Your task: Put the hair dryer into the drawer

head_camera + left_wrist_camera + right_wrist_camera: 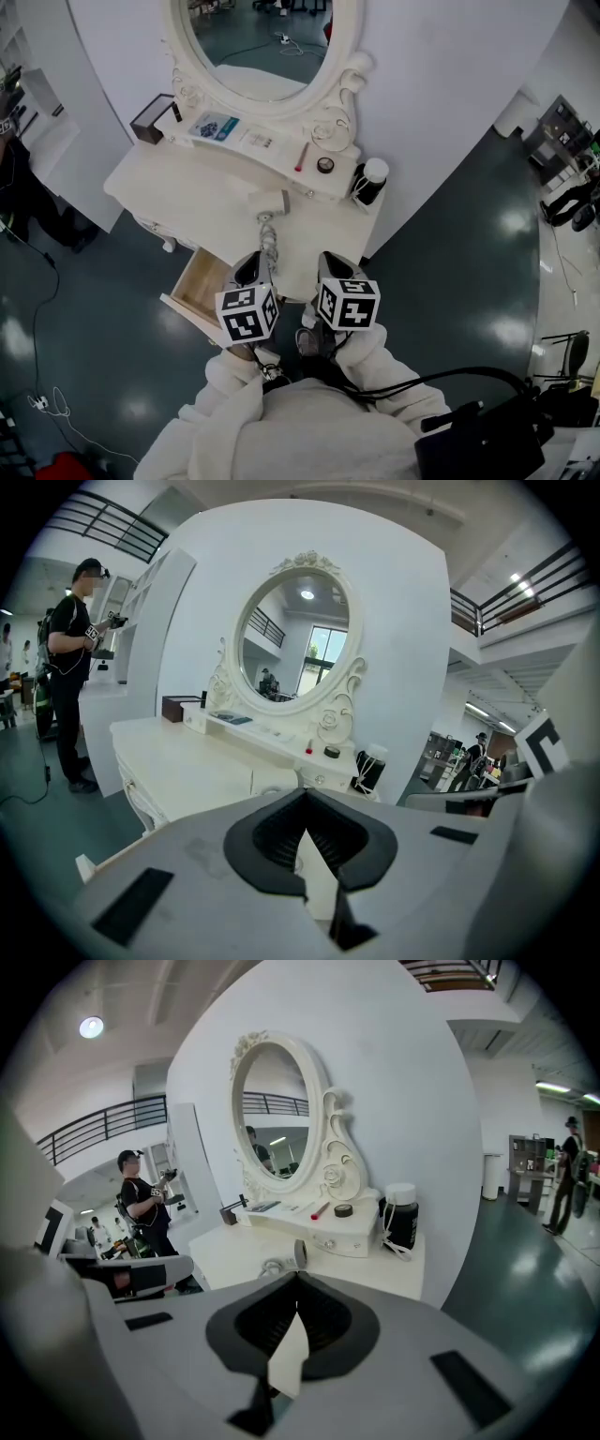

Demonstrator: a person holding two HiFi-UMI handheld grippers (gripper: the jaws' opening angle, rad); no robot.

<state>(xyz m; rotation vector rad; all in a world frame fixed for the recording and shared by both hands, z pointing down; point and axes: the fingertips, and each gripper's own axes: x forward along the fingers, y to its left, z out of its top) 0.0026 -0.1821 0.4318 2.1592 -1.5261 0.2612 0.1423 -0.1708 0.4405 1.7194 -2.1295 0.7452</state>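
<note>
Task status: not started as regards the hair dryer. At the near left of the dressing table (150, 178), the drawer (199, 286) stands pulled out, and what shows of its interior is bare, so the opening step appears complete. The left gripper (251, 267) hovers above the near edge of the table with its jaws fully together and nothing between them. The hair dryer (272, 202) lies on the tabletop, just beyond both grippers and apart from them, with its cord (268, 234) trailing toward the near edge. The right gripper (330, 265), beside the left one, also has its jaws together and carries nothing. Remaining steps, by judgement: part the jaws, grasp the hair dryer, transfer it left into the drawer. View comparison: only the head view shows the open drawer interior and the spacing between grippers and hair dryer. The left gripper view confirms the pads meeting at the tips and shows a person (70, 667) standing far left. The right gripper view shows the hair dryer's dark end directly ahead of the jaws, and a black bottle (401, 1218) at the right end.
</note>
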